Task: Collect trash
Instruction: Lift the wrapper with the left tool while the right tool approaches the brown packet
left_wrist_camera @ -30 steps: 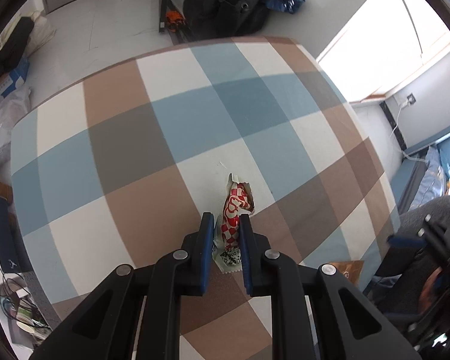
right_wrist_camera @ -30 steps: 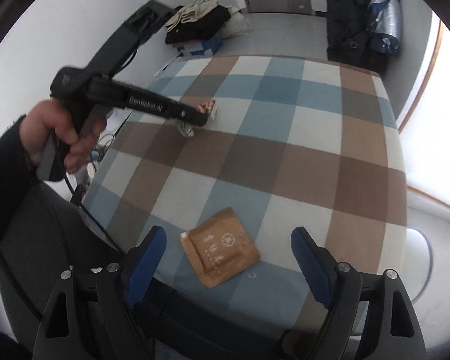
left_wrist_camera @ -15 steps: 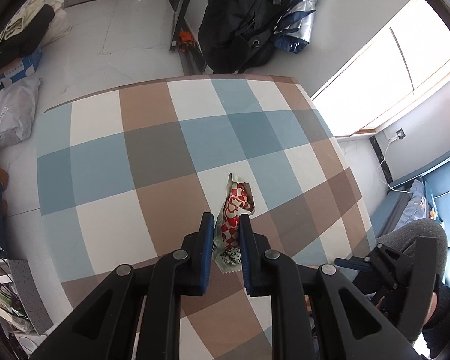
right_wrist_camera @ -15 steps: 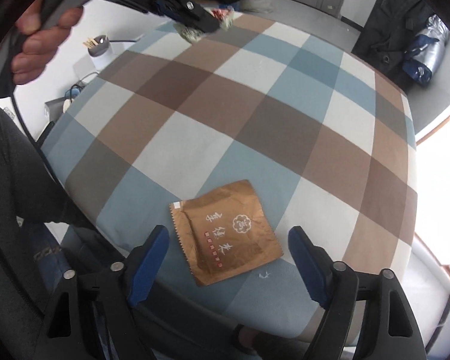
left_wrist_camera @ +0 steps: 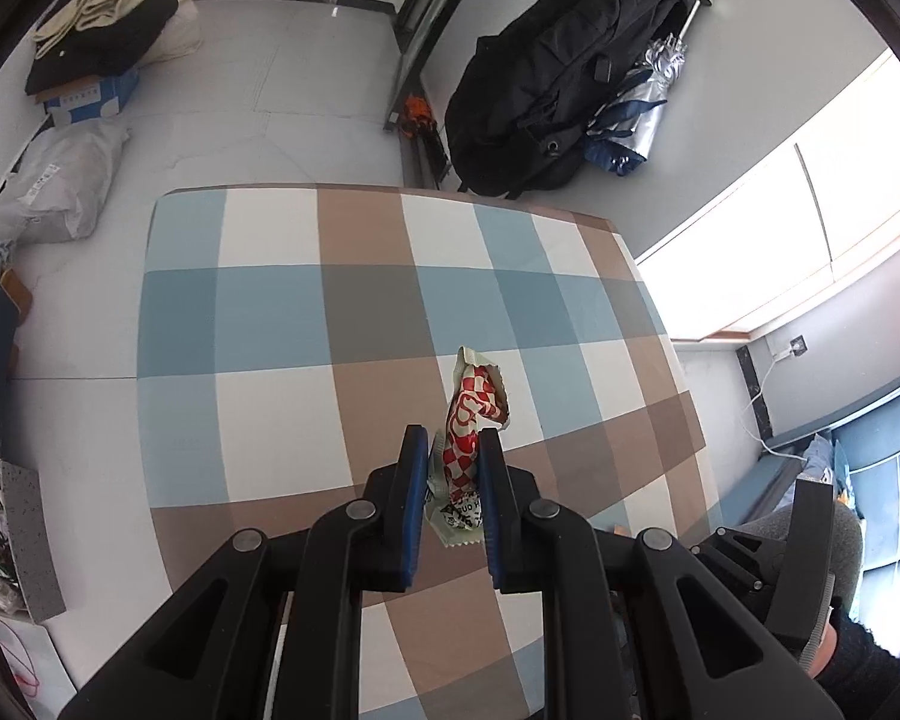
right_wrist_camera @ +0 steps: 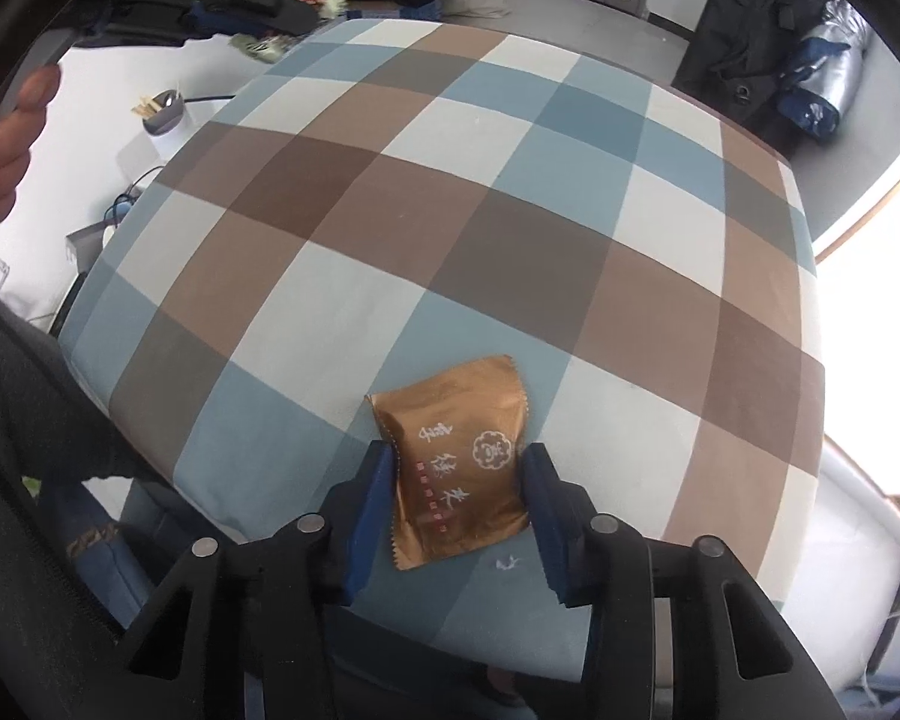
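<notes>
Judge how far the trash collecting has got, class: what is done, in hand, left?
Done: the left gripper has the red wrapper clamped. In hand: the right gripper, jaws just closing, brackets the brown packet on the table; contact is unclear. Left: lifting the packet and binning both; no bin shows.

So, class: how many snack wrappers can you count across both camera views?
2. A red-and-white wrapper is clamped in the left hand-held gripper above the checked tablecloth. A brown wrapper lies between the right hand-held gripper's closing pads. Others may be hidden.
</notes>
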### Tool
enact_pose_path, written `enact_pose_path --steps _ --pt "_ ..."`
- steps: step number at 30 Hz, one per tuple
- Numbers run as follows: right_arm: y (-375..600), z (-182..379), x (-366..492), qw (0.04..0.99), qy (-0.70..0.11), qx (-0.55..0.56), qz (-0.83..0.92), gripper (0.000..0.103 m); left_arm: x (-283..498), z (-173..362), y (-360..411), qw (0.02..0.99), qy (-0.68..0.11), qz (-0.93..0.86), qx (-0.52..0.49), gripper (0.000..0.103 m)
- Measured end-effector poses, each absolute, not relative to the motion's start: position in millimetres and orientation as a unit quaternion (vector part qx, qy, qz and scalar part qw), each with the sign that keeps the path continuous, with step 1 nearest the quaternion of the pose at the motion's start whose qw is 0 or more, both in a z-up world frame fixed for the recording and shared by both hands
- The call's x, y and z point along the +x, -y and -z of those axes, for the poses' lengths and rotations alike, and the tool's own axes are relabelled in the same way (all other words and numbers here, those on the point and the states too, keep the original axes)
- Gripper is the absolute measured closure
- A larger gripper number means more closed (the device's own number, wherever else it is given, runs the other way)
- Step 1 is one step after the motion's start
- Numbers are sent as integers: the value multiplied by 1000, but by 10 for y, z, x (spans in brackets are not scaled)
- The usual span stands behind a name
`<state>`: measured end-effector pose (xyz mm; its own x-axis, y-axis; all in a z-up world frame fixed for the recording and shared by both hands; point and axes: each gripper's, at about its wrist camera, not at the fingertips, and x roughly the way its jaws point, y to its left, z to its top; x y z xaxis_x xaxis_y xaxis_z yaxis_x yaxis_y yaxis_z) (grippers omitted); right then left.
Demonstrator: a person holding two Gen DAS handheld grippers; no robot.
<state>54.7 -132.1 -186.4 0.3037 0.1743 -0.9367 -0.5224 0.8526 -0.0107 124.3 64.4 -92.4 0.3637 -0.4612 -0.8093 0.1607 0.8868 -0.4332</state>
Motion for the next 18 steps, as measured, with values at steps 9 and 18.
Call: enact_pose_path --steps 9,18 --pt "1400 1798 551 796 -548 -126 -223 73 1150 848 -618 827 -515 179 -138 91" --pt "1437 1777 568 793 -559 -102 -219 98 1076 768 -558 830 -504 188 -147 91"
